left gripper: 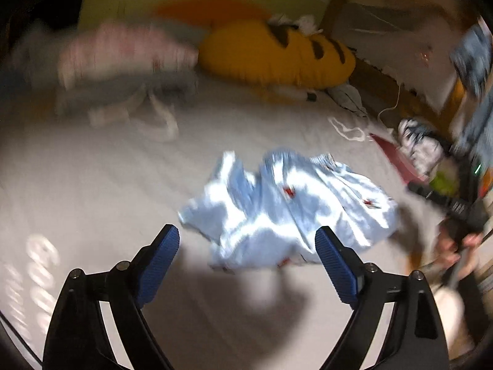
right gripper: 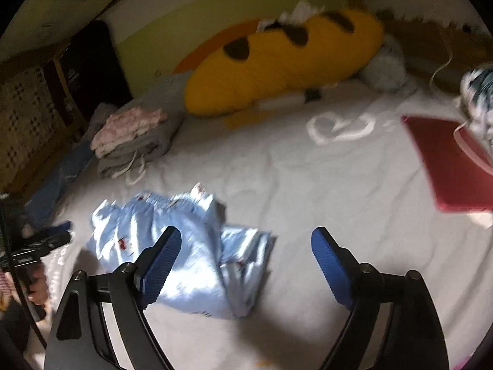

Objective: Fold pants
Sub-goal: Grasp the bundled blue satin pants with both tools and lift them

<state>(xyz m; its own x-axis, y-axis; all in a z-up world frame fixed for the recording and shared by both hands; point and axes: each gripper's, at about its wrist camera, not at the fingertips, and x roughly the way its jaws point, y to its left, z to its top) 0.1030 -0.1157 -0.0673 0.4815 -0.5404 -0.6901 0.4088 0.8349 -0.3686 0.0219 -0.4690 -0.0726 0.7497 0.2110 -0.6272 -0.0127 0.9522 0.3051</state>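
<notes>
Light blue pants with small red marks lie crumpled on the white bed sheet. In the right wrist view the pants lie left of centre. My left gripper is open and empty, hovering just short of the pants' near edge. My right gripper is open and empty above the sheet, its left finger over the pants. The other gripper shows at the right edge and the left edge.
A stack of folded grey and pink clothes sits at the back left. A large yellow plush pillow lies along the wall. A red flat box and a bundle of clothes sit at right.
</notes>
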